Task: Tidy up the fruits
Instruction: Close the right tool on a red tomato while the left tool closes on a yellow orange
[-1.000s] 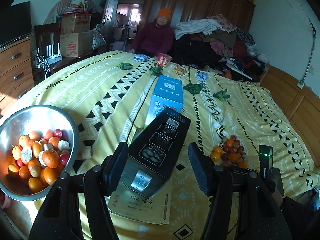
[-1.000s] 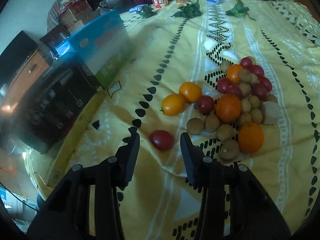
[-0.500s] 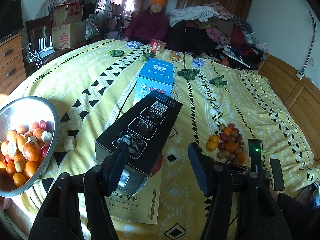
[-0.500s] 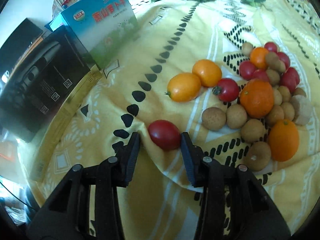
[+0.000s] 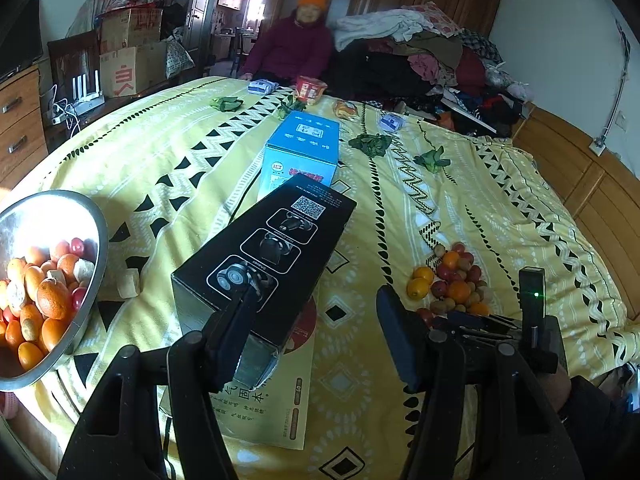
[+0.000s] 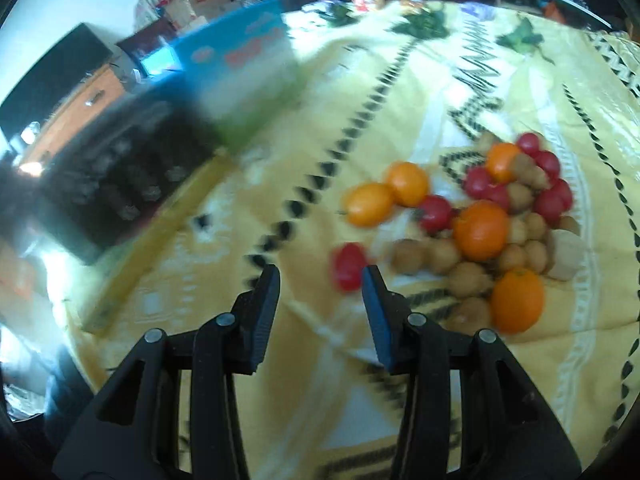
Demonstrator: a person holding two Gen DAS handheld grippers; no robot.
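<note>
A pile of mixed fruit (image 6: pixel 500 216), with oranges, red tomatoes and brown longans, lies on the yellow bedspread; it also shows in the left wrist view (image 5: pixel 452 284). A single red tomato (image 6: pixel 349 266) lies apart, just ahead of my right gripper (image 6: pixel 320 284), which is open and empty; the view is motion-blurred. My left gripper (image 5: pixel 316 312) is open and empty above a black box (image 5: pixel 264 264). A metal bowl (image 5: pixel 92 232) with several fruits stands at the left.
A blue box (image 5: pixel 302 152) lies behind the black box, over a flat yellow package (image 5: pixel 272 400). Leafy greens (image 5: pixel 370 144) and snack packs lie further back. A person (image 5: pixel 292 44) sits at the far side. A wooden bed frame (image 5: pixel 600 188) runs along the right.
The right gripper has pulled back and shifted left, so the red tomato now sits ahead of the right finger instead of between the fingers. The left gripper's view has shifted slightly right.
</note>
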